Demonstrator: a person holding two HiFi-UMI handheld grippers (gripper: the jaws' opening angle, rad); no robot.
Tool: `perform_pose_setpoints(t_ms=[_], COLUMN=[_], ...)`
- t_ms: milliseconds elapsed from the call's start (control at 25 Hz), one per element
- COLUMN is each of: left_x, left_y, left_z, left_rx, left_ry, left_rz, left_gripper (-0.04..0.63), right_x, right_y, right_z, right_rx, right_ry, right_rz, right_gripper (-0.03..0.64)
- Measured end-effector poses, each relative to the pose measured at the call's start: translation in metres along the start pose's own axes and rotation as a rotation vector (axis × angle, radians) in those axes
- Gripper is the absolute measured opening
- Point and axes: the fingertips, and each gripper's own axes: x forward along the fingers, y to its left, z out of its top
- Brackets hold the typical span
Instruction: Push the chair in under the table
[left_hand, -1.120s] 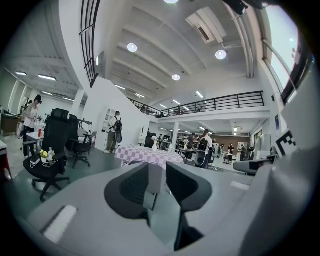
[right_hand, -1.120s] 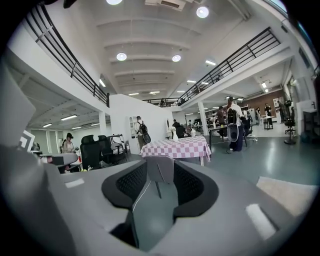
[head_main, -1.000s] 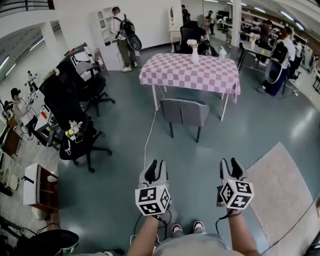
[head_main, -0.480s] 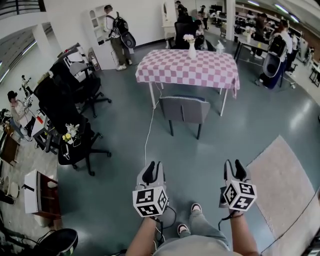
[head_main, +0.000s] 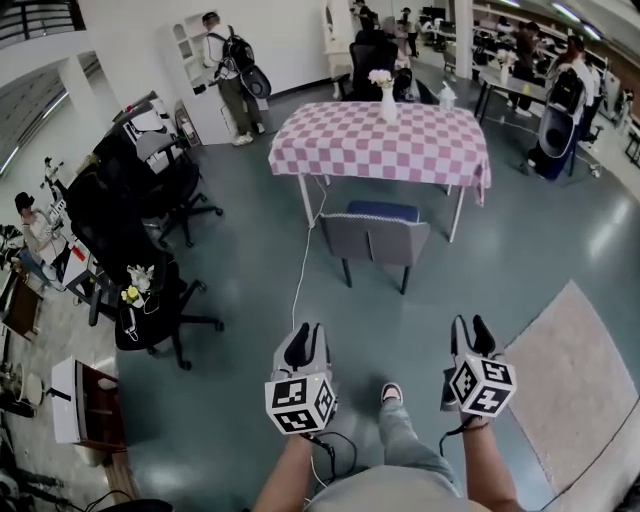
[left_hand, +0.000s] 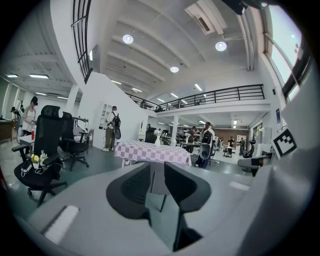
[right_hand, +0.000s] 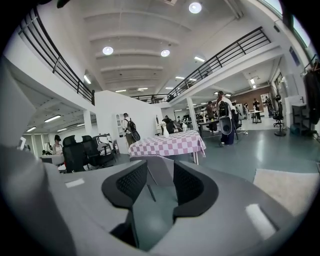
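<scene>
Plainly, markers (head_main: 295, 392): left gripper (head_main: 310, 332), right gripper (head_main: 470, 327)

Grey left gripper (head_main: 303, 345), its empty jaws just closing, and right gripper (head_main: 473, 335) have black pads (left_hand: 135, 187), with black-and-white marker cubes (head_main: 301, 402) behind; trousers (head_main: 400, 440) seem grey.

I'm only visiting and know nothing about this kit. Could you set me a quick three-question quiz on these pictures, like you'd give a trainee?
1. True or false: the grey chair is already pushed in under the checked table.
2. What stands on the table? A) a vase of flowers B) a laptop C) a stack of plates
3. What do the right tongs hold?

Key
1. False: the chair stands out in front of the table.
2. A.
3. Nothing: they are open and empty, well short of the chair.
</scene>
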Motion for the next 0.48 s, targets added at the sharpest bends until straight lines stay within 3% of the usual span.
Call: perform_pose_setpoints(t_ms=[480], left_x=[0.178], left_y=[0.012], left_z=[0.062], left_rx=[0.018], left_ry=[-0.003], left_rz=[0.047], left_gripper=[0.087], right_x=[0.191], right_y=[-0.013], right_z=[0.080], right_rx=[-0.008], right_ry=[0.017], right_rz=[0.092], right_gripper=[0.149])
